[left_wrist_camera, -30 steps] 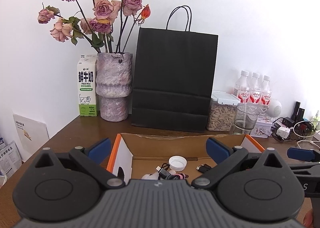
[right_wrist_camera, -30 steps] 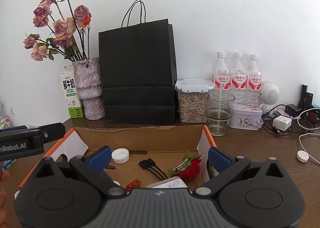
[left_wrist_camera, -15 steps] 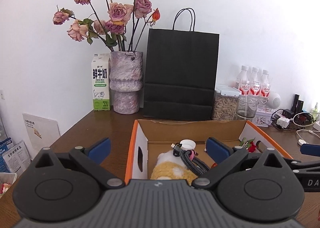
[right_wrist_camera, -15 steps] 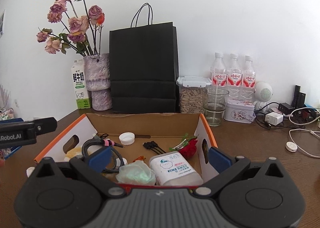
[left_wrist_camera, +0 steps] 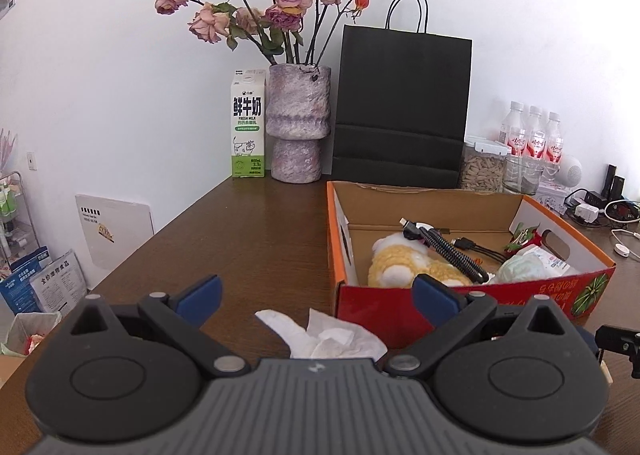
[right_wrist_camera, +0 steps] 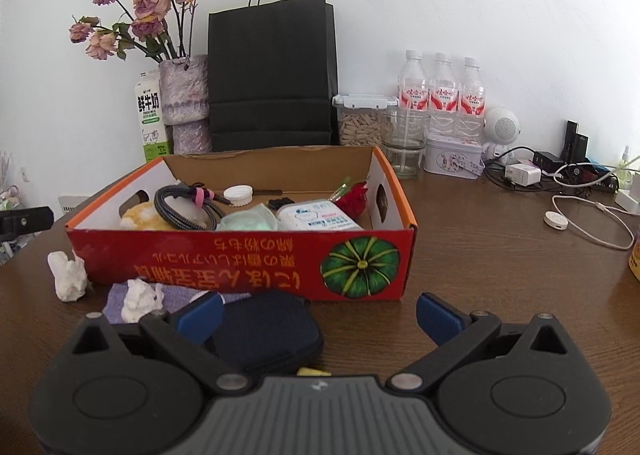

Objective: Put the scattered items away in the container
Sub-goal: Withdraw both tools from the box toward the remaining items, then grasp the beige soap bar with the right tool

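A red and orange cardboard box (right_wrist_camera: 248,263) stands on the brown table and also shows in the left wrist view (left_wrist_camera: 520,291). It holds a plush toy (left_wrist_camera: 404,263), cables (right_wrist_camera: 184,207), a wipes pack (right_wrist_camera: 316,217) and a red flower (right_wrist_camera: 356,197). In front of it lie a crumpled white tissue (left_wrist_camera: 324,335), a second tissue (right_wrist_camera: 68,271), a third tissue (right_wrist_camera: 140,297) on a purple cloth (right_wrist_camera: 116,299), and a dark blue pouch (right_wrist_camera: 266,333). My left gripper (left_wrist_camera: 316,293) is open above the tissue. My right gripper (right_wrist_camera: 320,311) is open, beside the pouch.
At the back stand a milk carton (left_wrist_camera: 248,123), a vase of dried roses (left_wrist_camera: 298,123), a black paper bag (left_wrist_camera: 402,111), a seed jar (right_wrist_camera: 360,119), a glass (right_wrist_camera: 404,139), three water bottles (right_wrist_camera: 442,91), a tin (right_wrist_camera: 452,157), chargers and a white cable (right_wrist_camera: 580,215).
Both grippers have pulled back from over the box toward the table's front edge. The box front, tissues and pouch have come into view. Both stay open.
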A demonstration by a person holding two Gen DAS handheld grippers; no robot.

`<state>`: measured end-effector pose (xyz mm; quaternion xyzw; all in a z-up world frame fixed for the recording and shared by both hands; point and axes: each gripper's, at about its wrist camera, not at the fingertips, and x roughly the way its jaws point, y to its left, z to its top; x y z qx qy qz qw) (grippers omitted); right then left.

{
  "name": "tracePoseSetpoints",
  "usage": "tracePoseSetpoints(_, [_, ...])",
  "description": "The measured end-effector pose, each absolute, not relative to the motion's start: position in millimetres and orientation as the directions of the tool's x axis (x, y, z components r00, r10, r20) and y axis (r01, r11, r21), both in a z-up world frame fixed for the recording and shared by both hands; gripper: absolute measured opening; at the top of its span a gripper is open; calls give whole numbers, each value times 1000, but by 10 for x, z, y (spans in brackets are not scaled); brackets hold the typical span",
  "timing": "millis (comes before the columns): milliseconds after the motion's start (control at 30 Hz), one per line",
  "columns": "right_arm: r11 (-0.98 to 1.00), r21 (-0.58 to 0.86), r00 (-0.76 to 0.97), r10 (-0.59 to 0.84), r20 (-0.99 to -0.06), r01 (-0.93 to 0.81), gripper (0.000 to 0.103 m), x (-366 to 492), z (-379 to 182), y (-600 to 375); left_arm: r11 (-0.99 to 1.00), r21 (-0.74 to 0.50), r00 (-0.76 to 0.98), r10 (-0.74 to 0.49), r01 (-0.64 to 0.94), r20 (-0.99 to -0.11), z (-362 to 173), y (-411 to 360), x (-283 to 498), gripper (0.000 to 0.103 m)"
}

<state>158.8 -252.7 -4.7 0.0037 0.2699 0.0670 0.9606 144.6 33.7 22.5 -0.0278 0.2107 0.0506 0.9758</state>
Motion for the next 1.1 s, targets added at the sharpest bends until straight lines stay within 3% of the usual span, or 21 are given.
tracePoseSetpoints(300, [995,25,836,98,-540,-101,101,1378,-146,-2632,991,-23,888,108,-132,-446,110,438,1299,103])
tracePoseSetpoints(700, [993,14,804,104,-586,-118,84,1311,-261,-2664,987,-19,866,130,-158,-483,5,514,1214,103])
tracePoseSetpoints(833, [990,11,787,117,-605,-138,63,1365,-299,-2603,985,-22,863,138,-170,-487,-10,572,1195,103])
tracePoseSetpoints(1000, [990,26,767,125,-629,-141,49,1490,-345,-2539,986,-26,861,132,-166,-491,-31,602,1198,103])
tracePoseSetpoints(1067, [987,30,766,140,-627,-156,37,1512,-343,-2511,986,-24,859,130,-163,-495,-42,601,1201,103])
tracePoseSetpoints(1100, [986,30,767,145,-625,-163,27,1513,-342,-2498,986,-24,858,129,-162,-496,-47,602,1205,103])
